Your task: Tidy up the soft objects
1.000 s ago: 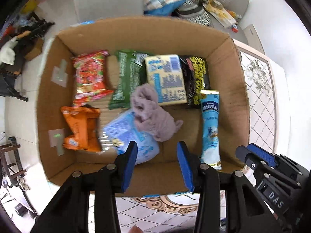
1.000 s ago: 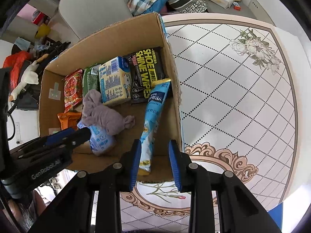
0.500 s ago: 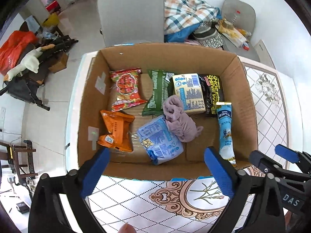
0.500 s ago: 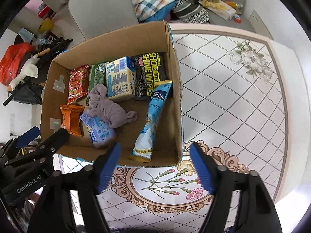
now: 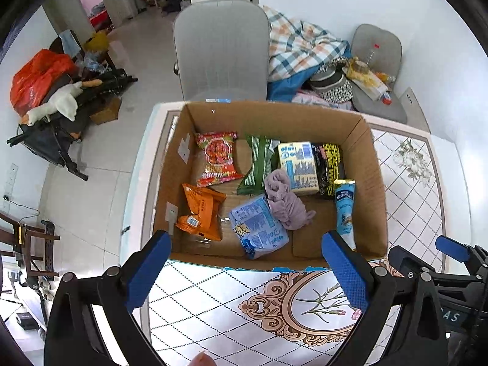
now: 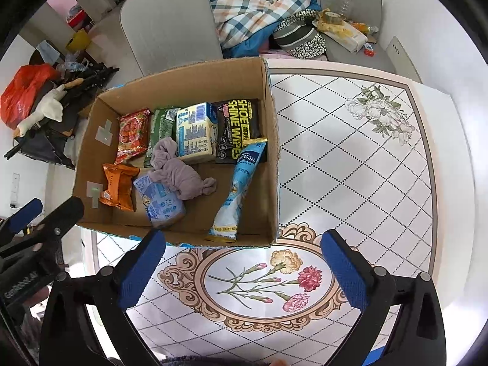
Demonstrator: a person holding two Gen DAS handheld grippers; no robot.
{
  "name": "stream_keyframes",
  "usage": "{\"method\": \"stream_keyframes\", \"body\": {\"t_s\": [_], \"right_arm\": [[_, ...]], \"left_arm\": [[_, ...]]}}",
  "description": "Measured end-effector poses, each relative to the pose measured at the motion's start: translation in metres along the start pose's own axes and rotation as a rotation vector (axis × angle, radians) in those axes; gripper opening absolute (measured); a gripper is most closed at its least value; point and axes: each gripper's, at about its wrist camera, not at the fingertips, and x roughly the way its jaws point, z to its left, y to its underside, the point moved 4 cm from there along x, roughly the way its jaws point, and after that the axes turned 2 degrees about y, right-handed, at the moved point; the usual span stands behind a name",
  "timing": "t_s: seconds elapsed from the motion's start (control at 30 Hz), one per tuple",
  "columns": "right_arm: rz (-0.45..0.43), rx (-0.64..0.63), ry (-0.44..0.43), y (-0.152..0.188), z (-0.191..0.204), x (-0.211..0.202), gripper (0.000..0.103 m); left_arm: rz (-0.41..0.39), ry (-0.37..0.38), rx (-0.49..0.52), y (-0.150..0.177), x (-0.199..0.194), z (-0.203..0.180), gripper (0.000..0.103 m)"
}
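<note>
An open cardboard box (image 5: 373, 164) (image 6: 273, 140) stands on the patterned table. In it lie several soft packs: a red one (image 5: 217, 158), a green one (image 5: 257, 164), a yellow-blue one (image 5: 300, 167), a black shoe-wipes pack (image 6: 239, 128), an orange one (image 5: 202, 210), a light blue one (image 5: 257, 227), a long blue tube pack (image 6: 241, 183) and a crumpled mauve cloth (image 5: 285, 202) (image 6: 178, 174). My left gripper (image 5: 247, 271) is open and empty above the box's near edge. My right gripper (image 6: 242, 270) is open and empty over the table's flower medallion.
The table (image 6: 350, 158) extends to the right of the box. A grey chair (image 5: 221, 48) stands behind the box. A plaid blanket (image 6: 253, 9) and clutter lie on seats at the back. Bags and a stroller (image 5: 52, 106) stand on the floor at left.
Both grippers have opened wide and pulled back and up from the box. The box contents have not moved.
</note>
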Motion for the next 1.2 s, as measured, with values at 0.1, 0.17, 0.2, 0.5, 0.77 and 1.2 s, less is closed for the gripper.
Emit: {"method": "stream_keyframes", "body": {"t_s": [0.1,0.17,0.2,0.5,0.77,1.2], "right_arm": [[-0.025,-0.002,0.007,0.003,-0.002,-0.017,0.103],[-0.049,-0.007,0.001,0.006,-0.003,-0.033,0.103],[-0.066,-0.012,0.006,0.008,-0.003,-0.045,0.103],[-0.233,-0.045,0.002,0.042,-0.005,-0.162,0.103],[-0.305,-0.055,-0.019,0.066,-0.005,-0.227,0.103],[-0.386,-0.063,0.045,0.087,-0.009,-0.274,0.103]], "left_arm": [[-0.023,0.015,-0.007,0.001,-0.024,-0.001,0.101],[-0.039,0.027,-0.007,0.002,-0.041,-0.004,0.101],[-0.054,0.033,-0.006,0.003,-0.051,-0.005,0.101],[-0.158,0.035,0.031,0.023,-0.144,-0.016,0.101],[-0.252,0.02,0.05,0.033,-0.196,-0.023,0.101],[-0.299,0.009,0.033,0.049,-0.23,-0.021,0.102]]}}
